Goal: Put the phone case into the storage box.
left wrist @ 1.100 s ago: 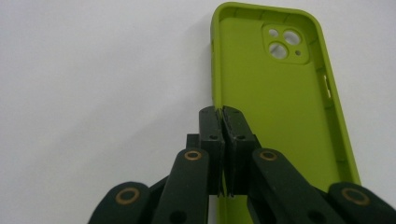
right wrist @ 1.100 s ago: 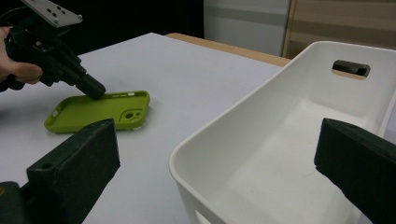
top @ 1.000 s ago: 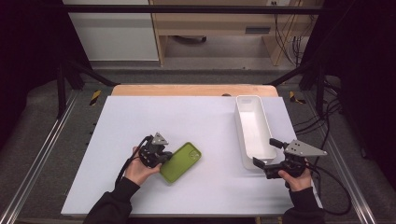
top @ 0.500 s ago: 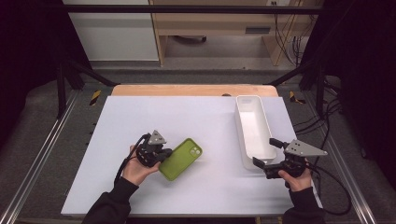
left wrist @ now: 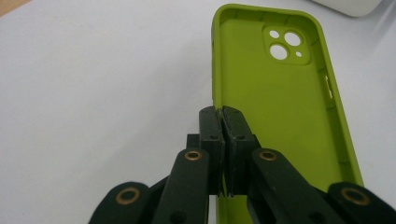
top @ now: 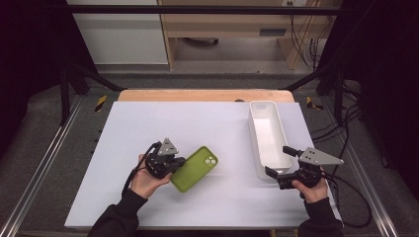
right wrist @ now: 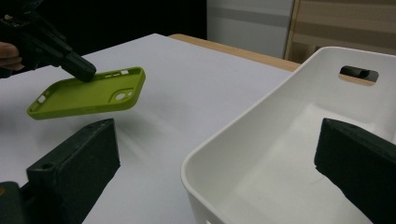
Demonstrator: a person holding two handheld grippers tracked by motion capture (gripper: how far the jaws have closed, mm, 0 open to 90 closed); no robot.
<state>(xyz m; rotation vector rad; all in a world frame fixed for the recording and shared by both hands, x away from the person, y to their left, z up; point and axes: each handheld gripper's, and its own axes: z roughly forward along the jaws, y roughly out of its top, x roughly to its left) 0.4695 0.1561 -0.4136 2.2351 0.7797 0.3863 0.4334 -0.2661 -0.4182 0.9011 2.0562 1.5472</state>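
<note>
A lime-green phone case (top: pixel 195 170) hangs slightly above the white table (top: pixel 197 123), inner side up and camera cut-outs at its far end. My left gripper (top: pixel 179 161) is shut on the rim of its long side; the left gripper view shows the jaws (left wrist: pixel 223 112) pinching the case (left wrist: pixel 280 102) wall. In the right gripper view the case (right wrist: pixel 88 95) floats over its shadow, held by the left gripper (right wrist: pixel 77 67). My right gripper (top: pixel 279 162) is open at the near end of the white bin (top: pixel 254 133), its jaws (right wrist: pixel 219 140) straddling the bin's corner (right wrist: pixel 243 126).
The long white bin stands lengthwise at the right of the table and looks empty, with a handle slot (right wrist: pixel 357 73) in its far end. A wooden strip (top: pixel 197 95) borders the table's far edge. Cables (top: pixel 356 197) trail off to the right.
The left gripper has raised the green case a little and carried it slightly towards the far right. The right gripper has stayed put by the bin.
</note>
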